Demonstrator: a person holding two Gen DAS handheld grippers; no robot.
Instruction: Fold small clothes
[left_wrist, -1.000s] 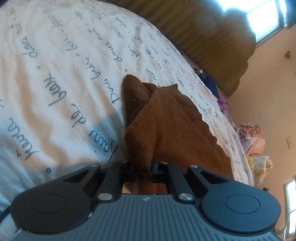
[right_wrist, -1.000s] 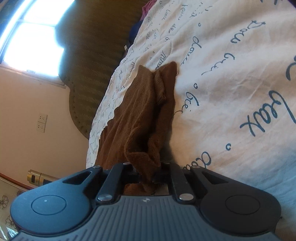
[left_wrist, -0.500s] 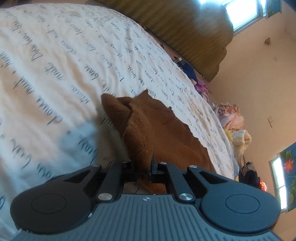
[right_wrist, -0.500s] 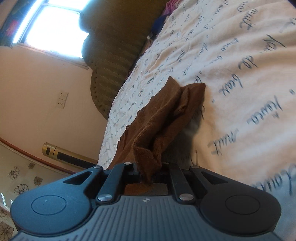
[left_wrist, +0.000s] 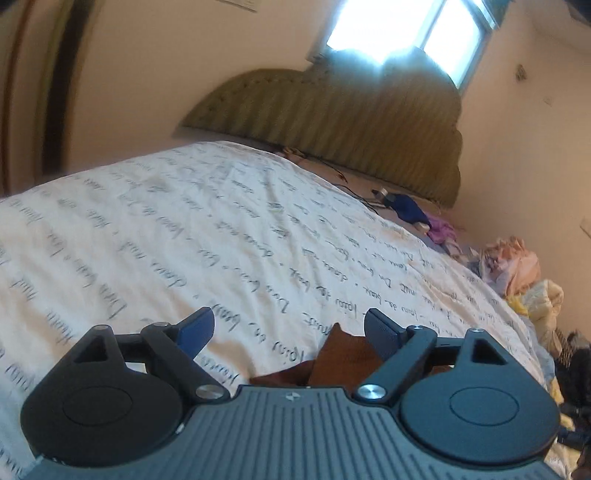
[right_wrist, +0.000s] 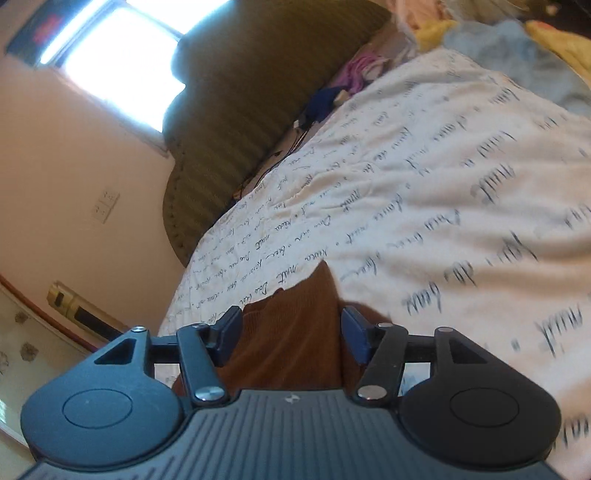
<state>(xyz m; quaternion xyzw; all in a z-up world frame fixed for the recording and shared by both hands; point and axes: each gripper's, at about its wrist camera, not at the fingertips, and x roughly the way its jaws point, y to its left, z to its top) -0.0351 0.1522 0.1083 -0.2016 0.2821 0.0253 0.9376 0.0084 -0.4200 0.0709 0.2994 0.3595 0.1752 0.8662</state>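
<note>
Brown cloth (left_wrist: 341, 360) on the bed (left_wrist: 184, 236) lies mostly hidden behind both tools, left tool (left_wrist: 288, 328) and right tool (right_wrist: 288, 332), just opened, gripping nothing.

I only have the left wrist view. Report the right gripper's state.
Observer: The right gripper is open; its jaws have just been opening. The brown garment shows between them, but neither pad presses it.
Operator: Tell me how far the garment reaches past those fingers.
Observer: It runs beyond the fingertips to a pointed corner lying on the lettered sheet.
Operator: Name what's on the wall that side.
Observer: A wall socket plate, left of the headboard.
</note>
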